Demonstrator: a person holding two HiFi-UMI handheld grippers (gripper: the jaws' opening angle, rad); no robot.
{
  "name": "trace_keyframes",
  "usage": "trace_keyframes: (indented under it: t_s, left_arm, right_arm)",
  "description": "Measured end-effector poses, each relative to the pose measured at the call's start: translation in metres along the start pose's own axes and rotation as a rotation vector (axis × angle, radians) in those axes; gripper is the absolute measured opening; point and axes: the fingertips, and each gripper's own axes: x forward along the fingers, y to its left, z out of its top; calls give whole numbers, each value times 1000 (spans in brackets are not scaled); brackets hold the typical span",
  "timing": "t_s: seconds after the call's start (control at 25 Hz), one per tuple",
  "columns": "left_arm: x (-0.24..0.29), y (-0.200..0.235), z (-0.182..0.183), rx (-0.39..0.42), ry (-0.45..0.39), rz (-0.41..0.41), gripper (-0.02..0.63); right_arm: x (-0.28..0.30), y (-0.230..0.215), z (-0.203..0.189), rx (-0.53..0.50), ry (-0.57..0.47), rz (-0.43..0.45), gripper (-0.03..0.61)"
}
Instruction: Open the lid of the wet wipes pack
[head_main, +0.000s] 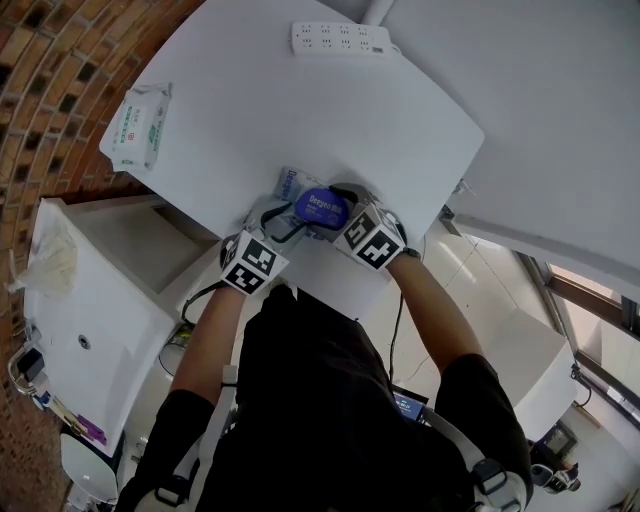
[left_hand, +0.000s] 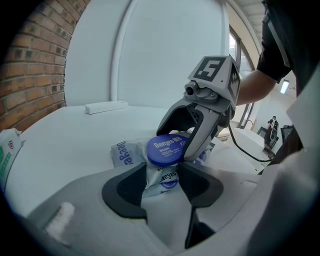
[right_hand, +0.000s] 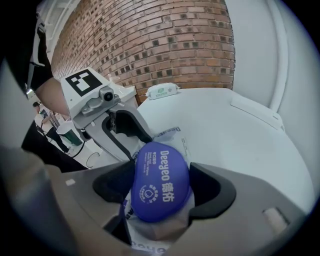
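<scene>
Head view: the wet wipes pack (head_main: 292, 186) lies on the counter (head_main: 330, 110). The left tongs (head_main: 283, 226) meet the pack's near end, and the right tongs (head_main: 338, 208) are at its blue lid (head_main: 322, 207).

Left gripper view: the left tongs are clenched on the pack's near end, pinning it.

Right gripper view: the right tongs are closed against the lid's two sides, grasping it. The opening step looks barely begun. Next, I judge, the lid needs prying up while the pack is held down.

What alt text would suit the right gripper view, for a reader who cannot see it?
Close up, the two dark jaws of the right gripper clasp the blue lid of a wet wipes pack on a white table. Beyond, the left gripper holds the pack's far end; a second pack lies before a brick wall.
</scene>
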Motion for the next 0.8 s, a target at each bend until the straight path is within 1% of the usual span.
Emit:
trace_keyframes:
  t_s: [0.04, 0.12, 0.32, 0.52, 0.6, 0.72, 0.8]
  left_arm:
    - [0, 0, 0, -1, 0, -1, 206]
    - [-1, 0, 1, -5, 1, -5, 204]
    - [-1, 1, 4, -9, 2, -9, 201]
    - [-1, 0, 4, -12, 0, -7, 201]
    - [-1, 1, 3, -13, 3, -9, 199]
    - [0, 0, 3, -11, 6, -11, 199]
    - [0, 1, 3, -11, 7, -13, 199]
  right_arm:
    - [0, 0, 0, 0, -3, 3, 344]
    - [-3, -1, 3, 27, -16, 40, 342]
    - [-7, -11, 5, 161, 9, 187, 333]
    - [-8, -12, 5, 218, 17, 261, 331]
    - [-8, -11, 6, 263, 15, 317, 331]
    - [-13, -13, 10, 361, -6, 421, 331]
    - [-15, -15, 12, 396, -12, 457, 333]
